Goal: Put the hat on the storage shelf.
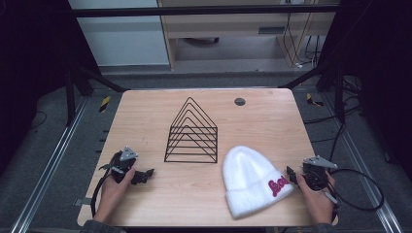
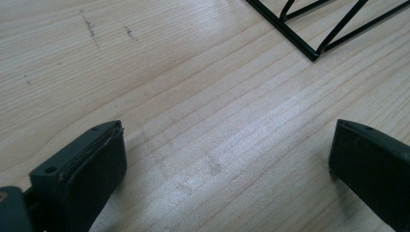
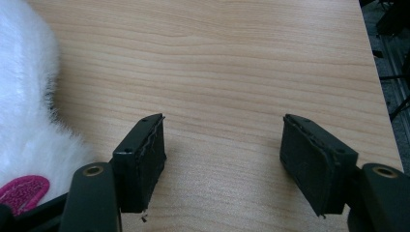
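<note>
Two grippers down on the table point(image 1: 160, 191), both empty: left gripper point(image 1: 145, 174) jaws spread wide near the black wire rack point(image 1: 192, 133); right gripper point(image 1: 290, 174) jaws apart, just beside the white knit beanie point(image 1: 252, 179).

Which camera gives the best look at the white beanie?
The high view: the whole white beanie lies flat, its pink patch visible. The right gripper view catches just its fuzzy edge at the left; the left gripper view looks toward the wire rack.

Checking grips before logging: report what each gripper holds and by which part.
Nothing is held. The left gripper stands open over bare table; the right gripper is open too, beside the white beanie, not touching it.
</note>
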The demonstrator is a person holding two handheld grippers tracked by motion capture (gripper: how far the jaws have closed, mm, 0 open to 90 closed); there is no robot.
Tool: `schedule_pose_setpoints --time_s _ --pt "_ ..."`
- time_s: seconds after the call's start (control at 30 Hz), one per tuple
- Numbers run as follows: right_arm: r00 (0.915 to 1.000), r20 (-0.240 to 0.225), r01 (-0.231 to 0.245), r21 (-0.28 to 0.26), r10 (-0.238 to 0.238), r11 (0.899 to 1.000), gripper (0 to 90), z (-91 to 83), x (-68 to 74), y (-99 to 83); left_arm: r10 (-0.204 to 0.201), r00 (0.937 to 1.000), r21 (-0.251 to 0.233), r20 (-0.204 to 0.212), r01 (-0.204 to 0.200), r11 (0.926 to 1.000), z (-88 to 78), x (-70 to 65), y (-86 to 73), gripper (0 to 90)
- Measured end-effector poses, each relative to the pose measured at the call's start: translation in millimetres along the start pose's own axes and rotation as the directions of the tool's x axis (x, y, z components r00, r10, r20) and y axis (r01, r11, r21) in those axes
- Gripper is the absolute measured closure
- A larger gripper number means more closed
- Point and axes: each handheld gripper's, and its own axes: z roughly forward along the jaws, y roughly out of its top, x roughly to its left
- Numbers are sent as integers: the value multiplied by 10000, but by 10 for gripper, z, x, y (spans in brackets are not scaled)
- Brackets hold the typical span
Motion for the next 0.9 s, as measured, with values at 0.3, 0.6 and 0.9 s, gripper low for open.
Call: schedule_pose_setpoints --time_s 0.3,0.6,0.9 --pt "9996 -17 269 226 -268 9994 275 3 17 128 -7 10000 -1 1 7 10000 0 0 0 0" --pt "9938 -542 999 503 -972 9937 220 -116 182 549 -49 10000 -35 1 49 10000 2 -3 -1 0" --pt "9647 -1321 2370 577 -2279 9698 155 -172 662 1089 -31 10000 -29 5 31 10000 1 -3 -1 0"
